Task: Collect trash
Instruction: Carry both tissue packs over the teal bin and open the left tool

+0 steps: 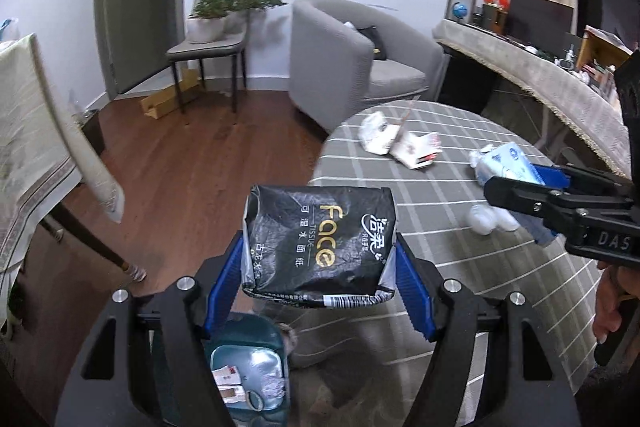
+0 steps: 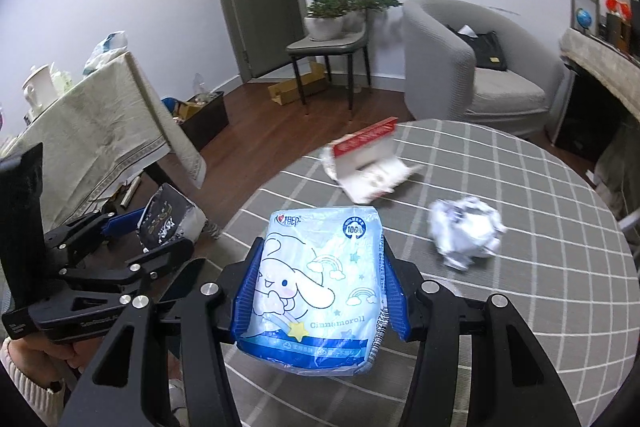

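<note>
Black "Face" tissue pack in left gripper's pinch, blue "Cinnamoroll" pack in right gripper's.

Your left gripper has blue pads and black arms; its tissue pack is black with gold and white lettering. Your right gripper matches; its tissue pack is pale blue with a white cartoon dog. The tablecloth is grey, gridded white. The crumpled paper is white.

The left tool pinches a black tissue pack, while the right tool at its 2 o'clock pinches a blue tissue pack.
</note>
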`<state>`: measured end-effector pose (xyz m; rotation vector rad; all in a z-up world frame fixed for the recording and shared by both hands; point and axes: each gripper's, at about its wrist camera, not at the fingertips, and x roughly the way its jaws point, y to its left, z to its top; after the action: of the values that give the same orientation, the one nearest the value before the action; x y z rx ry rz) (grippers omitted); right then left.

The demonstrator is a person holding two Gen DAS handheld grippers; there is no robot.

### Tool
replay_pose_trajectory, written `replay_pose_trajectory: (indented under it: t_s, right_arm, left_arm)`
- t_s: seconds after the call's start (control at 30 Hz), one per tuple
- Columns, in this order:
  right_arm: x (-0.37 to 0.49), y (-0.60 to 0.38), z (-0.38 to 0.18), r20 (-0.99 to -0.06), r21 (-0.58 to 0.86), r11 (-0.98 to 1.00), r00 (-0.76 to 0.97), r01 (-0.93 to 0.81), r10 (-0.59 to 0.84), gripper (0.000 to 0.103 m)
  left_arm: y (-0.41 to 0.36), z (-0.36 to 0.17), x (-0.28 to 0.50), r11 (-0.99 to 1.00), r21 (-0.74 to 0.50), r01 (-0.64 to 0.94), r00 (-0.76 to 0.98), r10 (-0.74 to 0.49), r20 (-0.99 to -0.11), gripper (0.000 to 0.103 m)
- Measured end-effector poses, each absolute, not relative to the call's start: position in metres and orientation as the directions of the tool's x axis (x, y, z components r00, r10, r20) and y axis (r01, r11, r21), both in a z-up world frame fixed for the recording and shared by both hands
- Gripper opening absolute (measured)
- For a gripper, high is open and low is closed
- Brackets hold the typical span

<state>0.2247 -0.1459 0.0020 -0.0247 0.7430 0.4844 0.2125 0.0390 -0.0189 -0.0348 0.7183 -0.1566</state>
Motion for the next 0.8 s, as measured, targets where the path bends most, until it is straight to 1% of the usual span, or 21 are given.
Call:
replay_pose_trajectory:
  t_s: [0.43,0.57,0.8]
  right_arm:
    - [0.223,-0.073,0.002,-0.658,0.140,0.847,0.591,-0.512,0.467,0.054]
    - [0.222,-0.052,0.001,-0.658,0.147,0.832,0.575,-0.535,0.486,0.054]
    - [0.222,-0.012,-0.007,-0.667,0.163,0.804,0.537,-0.572,0.517,0.054]
  left_arm:
    - [0.106,-0.039,0.201,0.997,-0.074,0.027,0.714,-0.071,-0.696,0.072]
    - [0.123,-0.048,0.199,0.998,-0.056,0.001,0.692,-0.041,-0.721,0.073]
    - [0.151,-0.080,0.198,0.999,-0.040,-0.029,0.616,-0.014,-0.788,0.073]
